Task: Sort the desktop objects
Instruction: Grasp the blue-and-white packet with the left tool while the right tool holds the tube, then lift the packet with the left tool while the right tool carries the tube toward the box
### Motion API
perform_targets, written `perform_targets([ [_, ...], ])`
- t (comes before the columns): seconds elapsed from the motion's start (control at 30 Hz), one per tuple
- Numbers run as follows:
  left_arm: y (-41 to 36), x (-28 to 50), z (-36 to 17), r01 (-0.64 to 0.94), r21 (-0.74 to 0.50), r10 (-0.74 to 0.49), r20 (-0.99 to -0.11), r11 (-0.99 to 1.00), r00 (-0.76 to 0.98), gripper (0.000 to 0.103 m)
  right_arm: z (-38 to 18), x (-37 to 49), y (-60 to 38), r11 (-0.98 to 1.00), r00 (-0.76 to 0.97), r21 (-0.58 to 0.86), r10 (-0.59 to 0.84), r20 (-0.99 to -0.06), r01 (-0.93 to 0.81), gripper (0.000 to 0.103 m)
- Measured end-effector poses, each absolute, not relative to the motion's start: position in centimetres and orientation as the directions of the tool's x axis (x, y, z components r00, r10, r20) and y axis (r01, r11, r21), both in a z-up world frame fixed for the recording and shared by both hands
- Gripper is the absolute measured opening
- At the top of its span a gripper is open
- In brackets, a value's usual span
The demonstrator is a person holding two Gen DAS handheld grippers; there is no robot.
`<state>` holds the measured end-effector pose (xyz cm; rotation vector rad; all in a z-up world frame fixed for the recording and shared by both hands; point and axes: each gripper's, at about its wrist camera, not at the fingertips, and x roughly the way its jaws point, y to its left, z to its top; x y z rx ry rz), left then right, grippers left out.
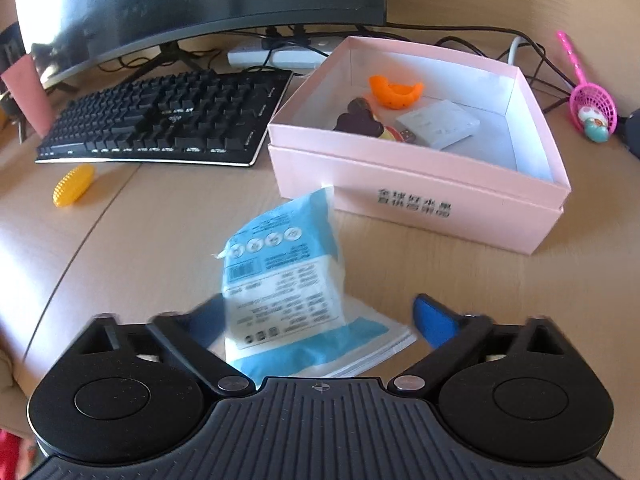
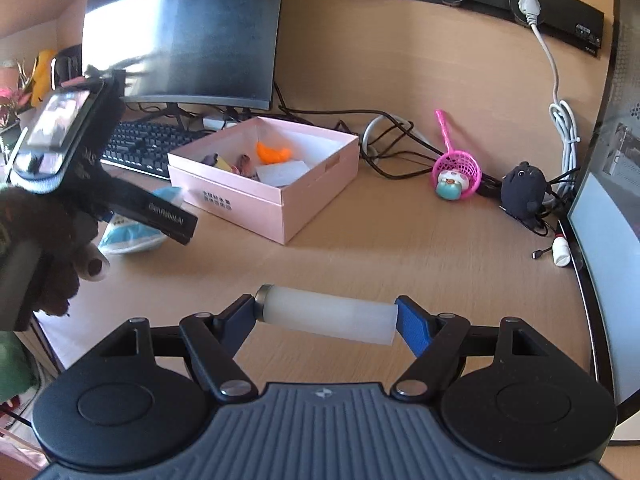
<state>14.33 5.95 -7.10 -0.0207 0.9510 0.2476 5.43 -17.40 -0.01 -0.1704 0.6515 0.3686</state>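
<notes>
A blue-and-white tissue packet point(image 1: 288, 284) lies on the wooden desk between the wide-open fingers of my left gripper point(image 1: 320, 320), which is empty. Beyond it stands an open pink box point(image 1: 420, 168) holding an orange toy point(image 1: 394, 92), a dark figure and a white card. In the right wrist view my right gripper point(image 2: 326, 316) is shut on a frosted white tube point(image 2: 328, 312) held crosswise above the desk. The pink box point(image 2: 312, 196) lies ahead to the left, and the packet point(image 2: 128, 236) shows under the left gripper's body.
A black keyboard point(image 1: 168, 120) and a monitor point(image 1: 200, 0) stand at the back left. A yellow ridged toy point(image 1: 74, 184) lies left of the packet. A pink net scoop with a small toy point(image 2: 456, 172), a black plush point(image 2: 522, 192), cables and a small white bottle point(image 2: 560, 252) lie right.
</notes>
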Motion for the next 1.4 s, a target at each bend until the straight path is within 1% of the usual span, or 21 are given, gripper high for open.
perform_targets([
  [0.07, 6.1, 13.7, -6.9, -0.208, 0.075, 0.183, -0.803, 0.975, 0.567, 0.085, 0.2, 5.5, -17.5, 0.914, 0.726, -0.037, 0.295, -0.621, -0.403, 0.076],
  [0.1, 6.1, 13.2, -6.7, -0.205, 0.069, 0.177, -0.798, 0.976, 0.576, 0.081, 0.2, 5.5, -17.4, 0.908, 0.72, -0.036, 0.306, -0.624, -0.417, 0.076],
  [0.13, 6.0, 12.5, -6.4, -0.196, 0.065, 0.17, -0.792, 0.978, 0.586, 0.073, 0.1, 5.5, -17.4, 0.902, 0.714, -0.036, 0.315, -0.626, -0.429, 0.076],
  [0.17, 5.9, 11.9, -6.1, -0.181, 0.064, 0.161, -0.786, 0.981, 0.597, 0.069, 0.1, 5.5, -17.2, 0.893, 0.703, -0.035, 0.329, -0.631, -0.449, 0.076],
  [0.27, 5.4, 9.3, -5.5, -0.11, 0.065, 0.12, -0.778, 0.992, 0.617, 0.066, -0.1, 5.5, -16.7, 0.867, 0.675, -0.034, 0.362, -0.643, -0.497, 0.076],
  [0.33, 4.8, 7.2, -5.4, -0.063, 0.088, 0.108, -0.772, 0.994, 0.626, 0.064, -0.1, 5.3, -16.4, 0.842, 0.655, -0.041, 0.386, -0.649, -0.537, 0.076],
  [0.5, 4.4, 4.1, -5.6, 0.0, 0.088, 0.069, -0.782, 0.996, 0.619, 0.063, -0.2, 5.4, -15.9, 0.799, 0.624, -0.05, 0.427, -0.655, -0.599, 0.076],
  [0.57, 4.1, 3.8, -5.9, 0.019, 0.095, 0.063, -0.787, 0.995, 0.614, 0.068, -0.2, 5.6, -15.6, 0.794, 0.62, -0.048, 0.433, -0.654, -0.606, 0.076],
  [0.6, 4.1, 3.9, -6.0, 0.021, 0.091, 0.059, -0.79, 0.996, 0.611, 0.078, -0.2, 5.8, -15.4, 0.789, 0.614, -0.045, 0.439, -0.656, -0.612, 0.076],
  [0.63, 3.9, 4.0, -6.2, 0.017, 0.089, 0.06, -0.791, 0.996, 0.609, 0.083, -0.3, 5.8, -15.1, 0.785, 0.608, -0.042, 0.443, -0.658, -0.618, 0.076],
  [0.67, 3.8, 4.1, -6.3, 0.013, 0.092, 0.065, -0.79, 0.996, 0.609, 0.083, -0.3, 5.7, -14.9, 0.78, 0.604, -0.043, 0.446, -0.661, -0.624, 0.076],
  [0.7, 3.7, 4.4, -6.5, 0.009, 0.101, 0.074, -0.789, 0.995, 0.61, 0.086, -0.5, 5.7, -14.6, 0.773, 0.597, -0.047, 0.448, -0.665, -0.633, 0.076],
  [0.77, 3.5, 4.8, -7.0, 0.0, 0.121, 0.096, -0.789, 0.993, 0.607, 0.086, -0.7, 5.4, -14.2, 0.761, 0.587, -0.052, 0.452, -0.671, -0.646, 0.076],
  [0.8, 3.5, 5.0, -7.2, -0.004, 0.124, 0.101, -0.792, 0.992, 0.602, 0.086, -0.8, 5.3, -14.1, 0.756, 0.581, -0.053, 0.454, -0.675, -0.653, 0.076],
  [0.87, 3.7, 5.3, -7.5, -0.016, 0.128, 0.112, -0.794, 0.992, 0.598, 0.078, -1.1, 5.1, -14.1, 0.748, 0.569, -0.052, 0.455, -0.685, -0.661, 0.076],
  [0.9, 3.8, 5.4, -7.5, -0.018, 0.134, 0.119, -0.793, 0.991, 0.598, 0.065, -1.2, 4.9, -14.1, 0.748, 0.565, -0.051, 0.453, -0.689, -0.661, 0.076],
  [1.03, 3.8, 5.3, -7.1, 0.02, 0.141, 0.101, -0.789, 0.99, 0.605, 0.06, -1.6, 4.9, -14.2, 0.757, 0.553, -0.039, 0.44, -0.707, -0.652, 0.076],
  [1.17, 2.9, 4.9, -5.9, 0.116, 0.149, 0.043, -0.775, 0.982, 0.631, 0.058, -1.1, 5.2, -14.2, 0.766, 0.561, -0.04, 0.433, -0.706, -0.642, 0.076],
  [1.27, 2.5, 4.7, -4.0, 0.169, 0.15, -0.007, -0.73, 0.974, 0.684, 0.058, 0.2, 5.5, -14.2, 0.774, 0.583, -0.044, 0.437, -0.686, -0.632, 0.076],
  [1.4, 3.0, 5.8, -0.8, 0.184, 0.118, -0.063, -0.655, 0.976, 0.753, 0.058, 2.8, 6.4, -14.2, 0.806, 0.637, -0.038, 0.436, -0.636, -0.59, 0.076],
])
